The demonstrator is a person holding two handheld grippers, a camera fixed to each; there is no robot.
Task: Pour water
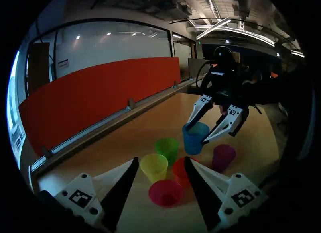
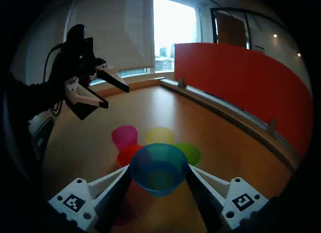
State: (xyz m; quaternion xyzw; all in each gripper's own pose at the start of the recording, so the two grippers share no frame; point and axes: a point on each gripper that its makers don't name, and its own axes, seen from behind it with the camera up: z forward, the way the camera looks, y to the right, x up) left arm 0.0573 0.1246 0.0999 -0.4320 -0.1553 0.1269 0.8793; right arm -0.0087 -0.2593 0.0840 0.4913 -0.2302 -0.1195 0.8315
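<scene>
Five cups (image 1: 153,165) crowd the middle of the table (image 1: 160,116), bare wood open all round them, a red divider (image 1: 100,92) walling one edge.

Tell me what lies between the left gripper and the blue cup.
In the left gripper view, the pink cup, yellow cup, orange cup and green cup stand between the left gripper and the blue cup.

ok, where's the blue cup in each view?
Left gripper view: blue cup right of centre, farther off, gripped between the fingers of the right gripper.
Right gripper view: bottom centre, between that gripper's own fingers.
Shared landmark: the orange partition, on the left in the left gripper view and on the right in the right gripper view.
</scene>
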